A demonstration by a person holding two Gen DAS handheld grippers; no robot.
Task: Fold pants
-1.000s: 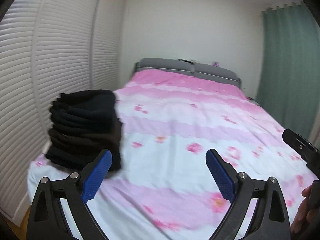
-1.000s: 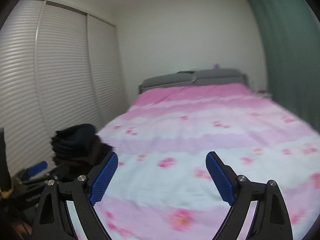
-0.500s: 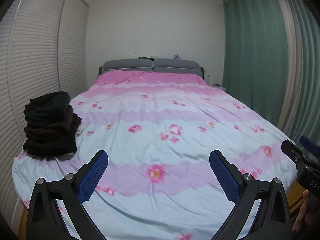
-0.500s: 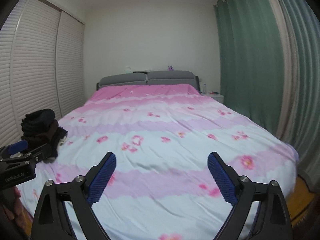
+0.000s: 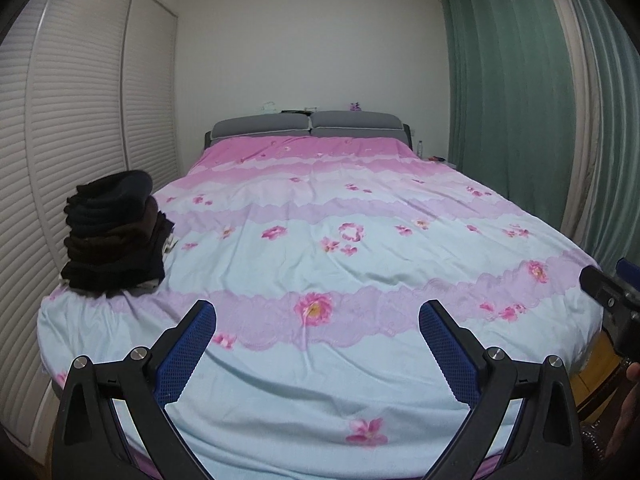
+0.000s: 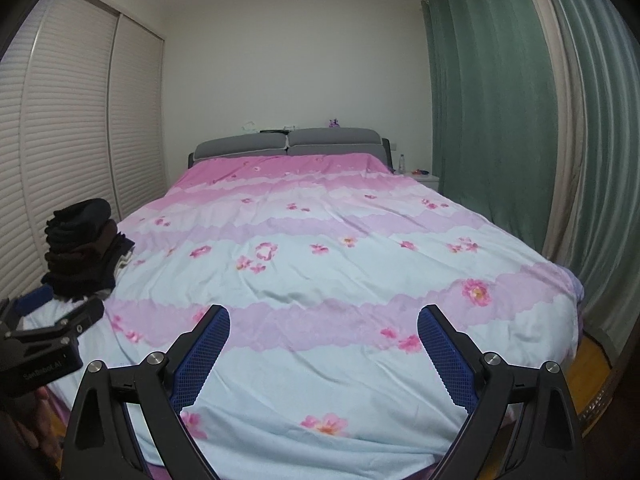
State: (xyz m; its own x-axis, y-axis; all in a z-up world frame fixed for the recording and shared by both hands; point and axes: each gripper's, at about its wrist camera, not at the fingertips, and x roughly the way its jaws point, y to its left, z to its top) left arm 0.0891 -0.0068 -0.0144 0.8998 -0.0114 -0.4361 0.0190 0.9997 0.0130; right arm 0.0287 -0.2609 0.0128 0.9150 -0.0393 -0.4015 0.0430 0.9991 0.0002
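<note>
A stack of folded dark pants [image 5: 114, 232] sits on the near left corner of the bed; it also shows in the right wrist view [image 6: 84, 252]. My left gripper [image 5: 318, 328] is open and empty, held back from the foot of the bed. My right gripper [image 6: 324, 330] is open and empty too, beside it on the right. The right gripper's body shows at the right edge of the left wrist view [image 5: 612, 304]; the left gripper's body shows at the lower left of the right wrist view [image 6: 48, 344]. No loose pants lie on the bed.
The bed's pink and pale blue floral duvet [image 5: 340, 264] fills the middle. White louvred wardrobe doors [image 5: 72, 128] stand along the left. Green curtains [image 5: 520, 112] hang on the right. A grey headboard [image 5: 308, 126] and a nightstand [image 6: 422, 178] stand at the far end.
Both grippers have swung right, away from the stack, and pulled back from the bed. The whole bed is now centred in both views. Both stayed open.
</note>
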